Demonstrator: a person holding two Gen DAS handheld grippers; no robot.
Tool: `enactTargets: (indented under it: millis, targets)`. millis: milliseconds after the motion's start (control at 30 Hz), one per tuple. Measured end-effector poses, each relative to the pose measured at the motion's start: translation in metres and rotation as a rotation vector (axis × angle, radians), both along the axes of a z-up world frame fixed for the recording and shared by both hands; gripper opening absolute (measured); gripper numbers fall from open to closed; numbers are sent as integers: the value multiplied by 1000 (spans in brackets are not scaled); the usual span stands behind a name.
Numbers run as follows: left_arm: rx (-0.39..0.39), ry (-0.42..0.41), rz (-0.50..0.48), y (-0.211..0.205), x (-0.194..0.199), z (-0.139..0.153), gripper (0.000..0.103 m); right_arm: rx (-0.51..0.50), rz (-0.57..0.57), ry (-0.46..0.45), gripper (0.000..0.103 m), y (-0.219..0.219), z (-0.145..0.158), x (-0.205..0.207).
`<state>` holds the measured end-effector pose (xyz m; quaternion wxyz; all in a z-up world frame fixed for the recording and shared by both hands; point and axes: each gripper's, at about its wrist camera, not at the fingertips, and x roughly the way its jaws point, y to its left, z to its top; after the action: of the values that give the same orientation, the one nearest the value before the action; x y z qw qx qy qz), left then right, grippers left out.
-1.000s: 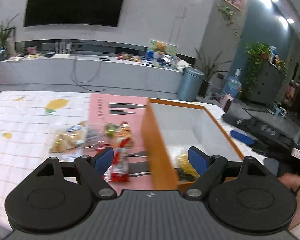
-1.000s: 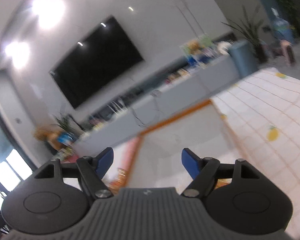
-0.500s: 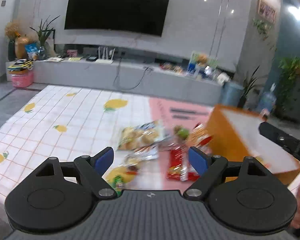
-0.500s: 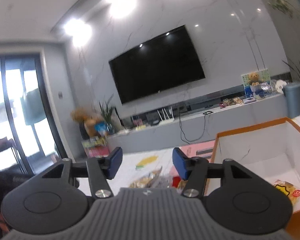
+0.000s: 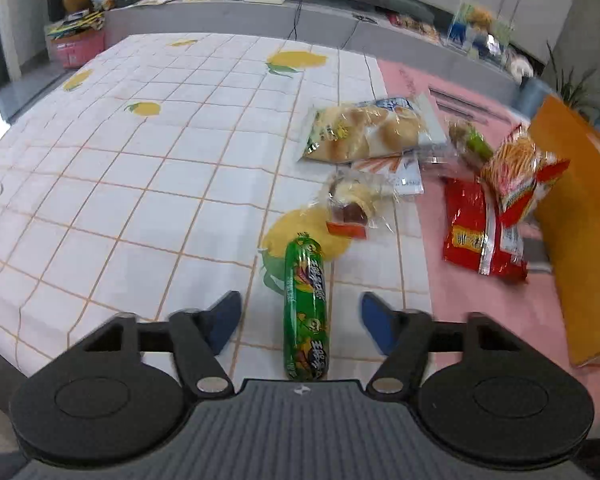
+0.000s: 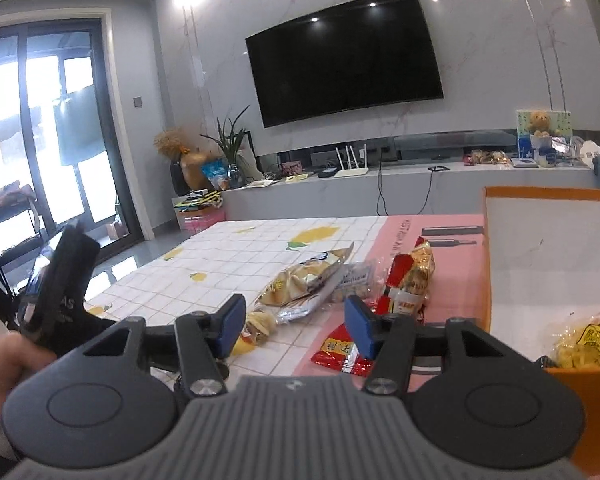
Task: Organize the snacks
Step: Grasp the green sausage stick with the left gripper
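While snack packets [image 5: 364, 132] crowd nearby, green sausage [image 5: 305, 308] lies apart.

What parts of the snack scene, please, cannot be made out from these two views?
- Green sausage: near end hidden behind the left gripper body, left wrist view.
- Orange box: blurred and cut off by the right edge there.
- Yellow snack in box: partly hidden by the wall, right wrist view.

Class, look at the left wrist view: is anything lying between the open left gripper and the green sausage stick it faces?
Nothing visible does. The green sausage stick lies lengthwise on the tablecloth, its near end already between the fingers of the open left gripper. The other snack packs lie farther away, beyond the stick's far end.
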<state>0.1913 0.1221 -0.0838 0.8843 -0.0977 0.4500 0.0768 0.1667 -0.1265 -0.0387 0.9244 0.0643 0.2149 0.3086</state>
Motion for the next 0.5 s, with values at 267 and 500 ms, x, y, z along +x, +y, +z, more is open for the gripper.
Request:
enactTargets:
  millis: [267, 500]
  targets:
    - [76, 13, -42, -7, -9, 4, 25, -20, -15, 1, 54, 1, -1, 0]
    - [-25, 14, 25, 6, -6, 7, 25, -46, 2, -13, 54, 6, -2, -6]
